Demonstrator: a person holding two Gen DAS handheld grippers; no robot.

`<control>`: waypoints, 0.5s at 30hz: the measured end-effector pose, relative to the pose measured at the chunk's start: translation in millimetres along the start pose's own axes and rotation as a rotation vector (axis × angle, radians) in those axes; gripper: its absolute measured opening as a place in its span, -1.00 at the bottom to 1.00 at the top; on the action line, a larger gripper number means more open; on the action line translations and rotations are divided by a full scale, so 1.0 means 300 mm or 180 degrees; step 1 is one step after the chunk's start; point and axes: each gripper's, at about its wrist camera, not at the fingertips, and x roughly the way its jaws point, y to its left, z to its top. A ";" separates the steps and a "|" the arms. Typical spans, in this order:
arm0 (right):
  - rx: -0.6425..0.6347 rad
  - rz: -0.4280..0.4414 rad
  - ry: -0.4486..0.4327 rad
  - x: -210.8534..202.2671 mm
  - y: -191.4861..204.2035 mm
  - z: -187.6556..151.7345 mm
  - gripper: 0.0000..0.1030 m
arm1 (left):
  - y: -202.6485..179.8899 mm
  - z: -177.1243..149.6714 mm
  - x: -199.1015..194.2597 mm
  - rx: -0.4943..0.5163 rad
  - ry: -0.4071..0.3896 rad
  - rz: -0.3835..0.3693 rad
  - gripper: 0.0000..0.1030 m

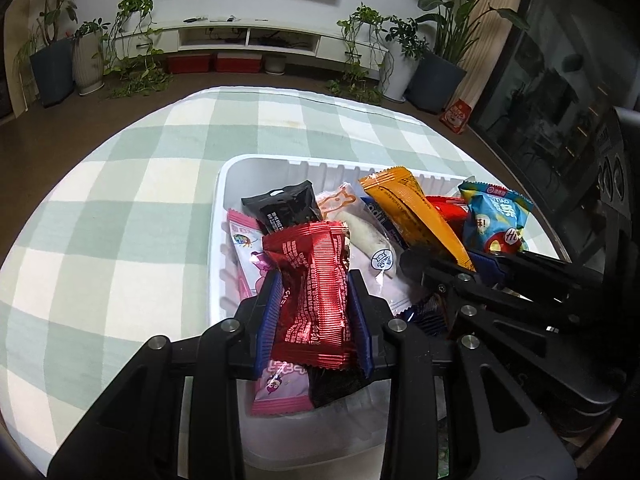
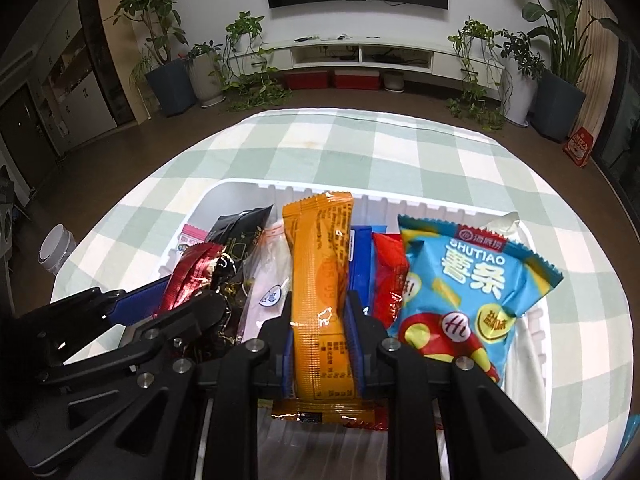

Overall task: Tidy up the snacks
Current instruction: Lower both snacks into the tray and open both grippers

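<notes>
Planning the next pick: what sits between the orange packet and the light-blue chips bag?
A blue packet and a red packet, standing upright, in the right wrist view.

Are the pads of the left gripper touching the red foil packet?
Touching. In the left wrist view, both blue pads of the left gripper press the red foil packet from its two sides, pinching its middle narrow.

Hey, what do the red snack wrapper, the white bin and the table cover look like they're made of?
Red snack wrapper: probably metallised plastic film, glossy, with sharp highlights and a crimped, ribbed surface. White bin: looks like moulded plastic, smooth and slightly shiny, with ribbed walls. Table cover: likely woven fabric, matte, in a soft green-and-cream check; it could be a coated cloth.
</notes>
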 end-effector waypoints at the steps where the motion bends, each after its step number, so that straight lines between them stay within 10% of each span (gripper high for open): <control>1: 0.0017 0.0008 -0.0006 0.002 -0.003 -0.002 -0.53 | 0.002 -0.004 0.001 -0.0006 -0.0002 -0.0002 -0.39; 15: -0.0069 -0.0182 -0.0015 -0.020 0.002 0.009 -0.25 | 0.016 -0.009 -0.017 -0.0068 -0.0095 0.0164 0.00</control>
